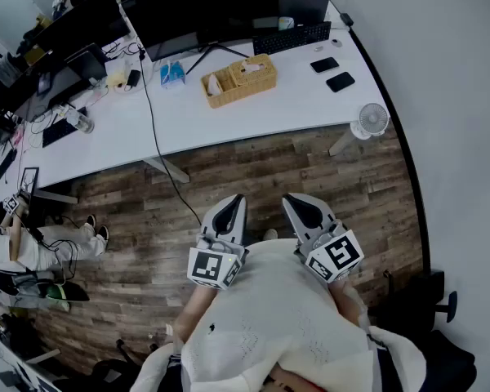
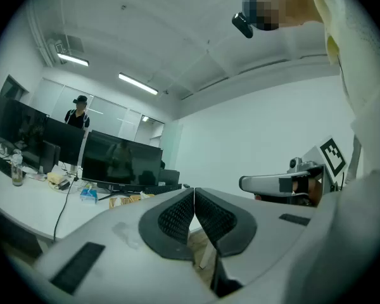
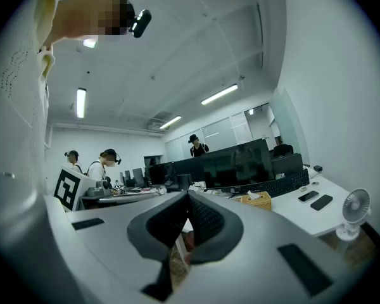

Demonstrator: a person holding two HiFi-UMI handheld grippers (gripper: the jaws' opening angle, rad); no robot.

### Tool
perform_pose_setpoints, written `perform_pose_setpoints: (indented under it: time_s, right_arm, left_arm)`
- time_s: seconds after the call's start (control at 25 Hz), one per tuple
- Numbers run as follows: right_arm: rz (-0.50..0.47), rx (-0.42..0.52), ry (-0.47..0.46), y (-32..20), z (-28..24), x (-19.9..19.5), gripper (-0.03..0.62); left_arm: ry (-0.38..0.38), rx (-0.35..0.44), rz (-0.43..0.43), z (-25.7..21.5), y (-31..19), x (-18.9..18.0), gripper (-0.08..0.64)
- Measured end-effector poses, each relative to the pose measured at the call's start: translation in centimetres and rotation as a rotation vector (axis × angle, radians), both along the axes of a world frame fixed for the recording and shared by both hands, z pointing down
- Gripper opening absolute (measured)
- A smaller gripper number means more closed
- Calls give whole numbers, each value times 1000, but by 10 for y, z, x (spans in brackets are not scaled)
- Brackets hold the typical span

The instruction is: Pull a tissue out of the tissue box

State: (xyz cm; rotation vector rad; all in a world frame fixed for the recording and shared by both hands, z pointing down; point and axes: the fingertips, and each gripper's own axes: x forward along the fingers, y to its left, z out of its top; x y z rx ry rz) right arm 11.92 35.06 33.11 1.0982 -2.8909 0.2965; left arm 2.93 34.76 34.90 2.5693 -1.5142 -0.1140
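Left gripper (image 1: 236, 202) and right gripper (image 1: 291, 202) hovering side by side near the person over the wood floor (image 1: 261, 166), both keeping jaws pressed together on nothing, wicker tissue box (image 1: 239, 80) sitting far ahead on the white desk (image 1: 253, 119), well apart from both grippers, near a dark monitor (image 1: 204, 6).

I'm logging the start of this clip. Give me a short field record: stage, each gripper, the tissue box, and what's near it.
stage: not begun, both grippers near the person's body, off the desk
left gripper: jaws together, empty
right gripper: jaws together, empty
tissue box: woven, in a tray on the desk, untouched
nearby: two phones, fan, keyboard
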Motion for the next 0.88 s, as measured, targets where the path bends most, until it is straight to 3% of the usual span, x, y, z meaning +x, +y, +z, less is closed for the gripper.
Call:
perform_pose_setpoints:
  time_s: [0.88]
  right_arm:
    - [-46, -28, 4, 2, 7, 10, 0]
  left_arm:
    - [0, -40, -32, 8, 1, 13, 15]
